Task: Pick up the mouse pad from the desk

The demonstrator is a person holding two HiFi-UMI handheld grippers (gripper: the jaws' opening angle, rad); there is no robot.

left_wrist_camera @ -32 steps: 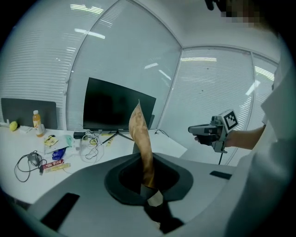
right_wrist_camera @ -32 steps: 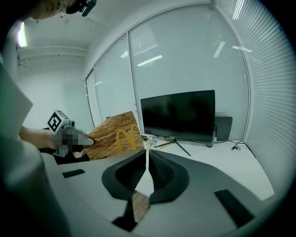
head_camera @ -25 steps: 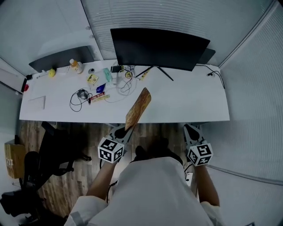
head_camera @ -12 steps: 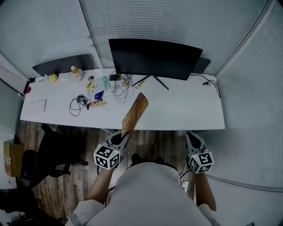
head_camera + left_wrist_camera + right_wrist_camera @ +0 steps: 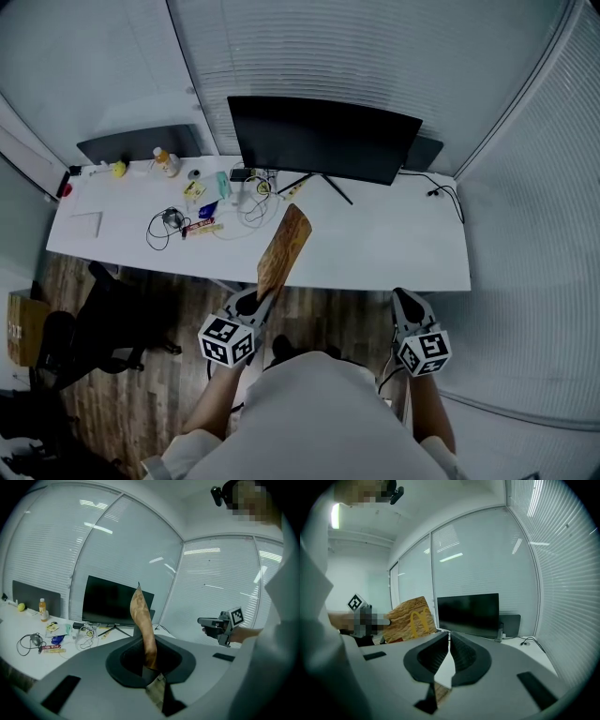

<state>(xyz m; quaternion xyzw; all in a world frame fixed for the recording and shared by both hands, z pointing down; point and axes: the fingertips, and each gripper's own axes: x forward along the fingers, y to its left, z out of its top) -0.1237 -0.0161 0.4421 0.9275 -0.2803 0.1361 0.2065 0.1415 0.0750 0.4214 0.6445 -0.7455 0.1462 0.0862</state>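
mouse pad [image 5: 284, 248] already off the desk [image 5: 394, 246], standing on edge over its front edge, clamped in left gripper [image 5: 262, 295]; right gripper [image 5: 406, 302] closed, seemingly empty; pickup looks done

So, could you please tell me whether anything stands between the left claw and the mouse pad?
Nothing visible does. The left claw is shut on the lower edge of the mouse pad and holds it upright, lifted off the white desk.
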